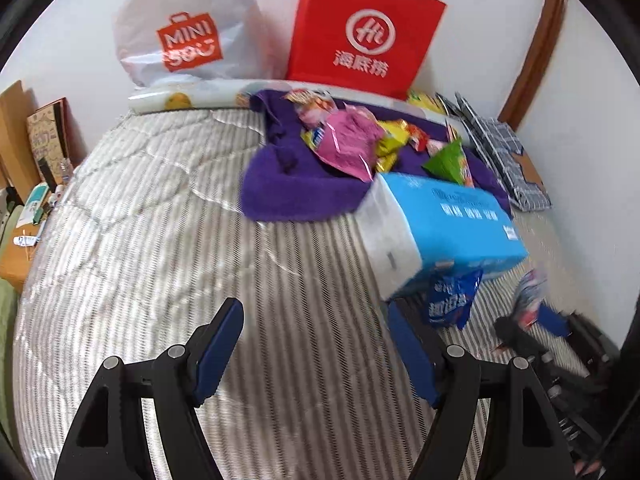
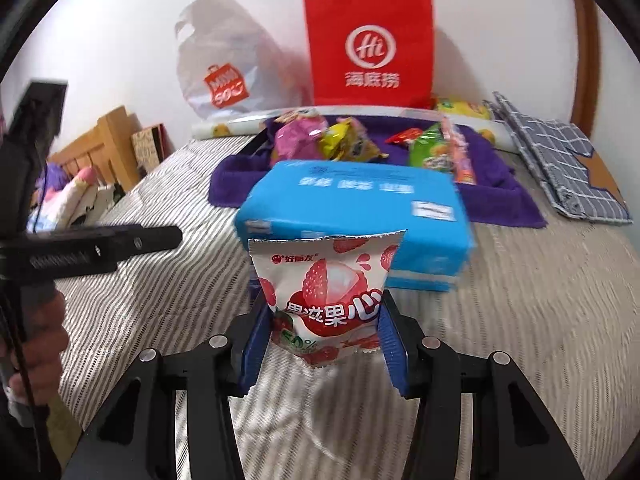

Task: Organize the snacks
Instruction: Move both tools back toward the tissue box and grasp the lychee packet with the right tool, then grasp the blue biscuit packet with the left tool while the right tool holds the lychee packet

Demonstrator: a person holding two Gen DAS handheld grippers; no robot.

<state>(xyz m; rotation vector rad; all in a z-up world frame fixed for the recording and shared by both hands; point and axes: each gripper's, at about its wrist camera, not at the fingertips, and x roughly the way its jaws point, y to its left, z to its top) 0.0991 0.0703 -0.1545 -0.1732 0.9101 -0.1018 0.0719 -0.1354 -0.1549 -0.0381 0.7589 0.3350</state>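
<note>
Right gripper (image 2: 320,340) clamps a strawberry packet (image 2: 324,296) upright above the bed (image 2: 520,320) (blue box (image 2: 352,208) behind it); left gripper (image 1: 316,344) spread wide, holding nothing.

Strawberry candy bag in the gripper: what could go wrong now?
The right gripper pinches only the lower part of the strawberry candy bag, so it might slip or flop. The blue tissue pack sits right ahead and could get bumped. The left gripper is open and empty, so it cannot catch the bag.
</note>
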